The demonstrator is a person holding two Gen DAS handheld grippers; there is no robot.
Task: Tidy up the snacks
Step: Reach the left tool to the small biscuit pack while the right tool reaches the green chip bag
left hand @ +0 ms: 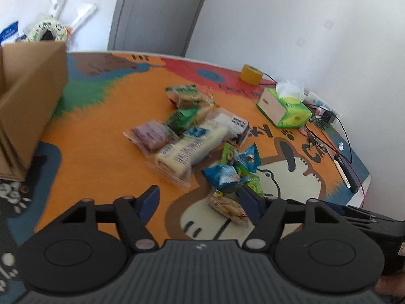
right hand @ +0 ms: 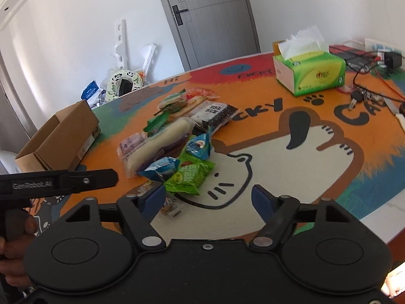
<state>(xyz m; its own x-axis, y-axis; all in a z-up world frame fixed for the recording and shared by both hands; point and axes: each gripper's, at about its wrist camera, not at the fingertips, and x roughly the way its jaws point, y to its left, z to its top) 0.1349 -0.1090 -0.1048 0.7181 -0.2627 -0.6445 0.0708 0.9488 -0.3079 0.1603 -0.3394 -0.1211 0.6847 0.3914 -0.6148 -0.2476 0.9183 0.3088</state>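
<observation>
The snack pile lies mid-mat, beyond the cardboard box. The left gripper and the right gripper both stand apart-jawed and empty, just short of the pile. Only the right view shows keys beside the tissue box.

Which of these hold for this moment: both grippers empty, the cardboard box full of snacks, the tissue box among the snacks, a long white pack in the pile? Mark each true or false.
1. Neither the left gripper nor the right gripper holds anything. True: both stand open above the mat.
2. The brown cardboard box is packed with snacks. False: what shows of its inside is bare; the snacks lie on the orange cartoon mat.
3. The green tissue box sits within the snack pile. False: it stands apart, toward the far edge.
4. A long white wrapped snack lies in the pile. True.
</observation>
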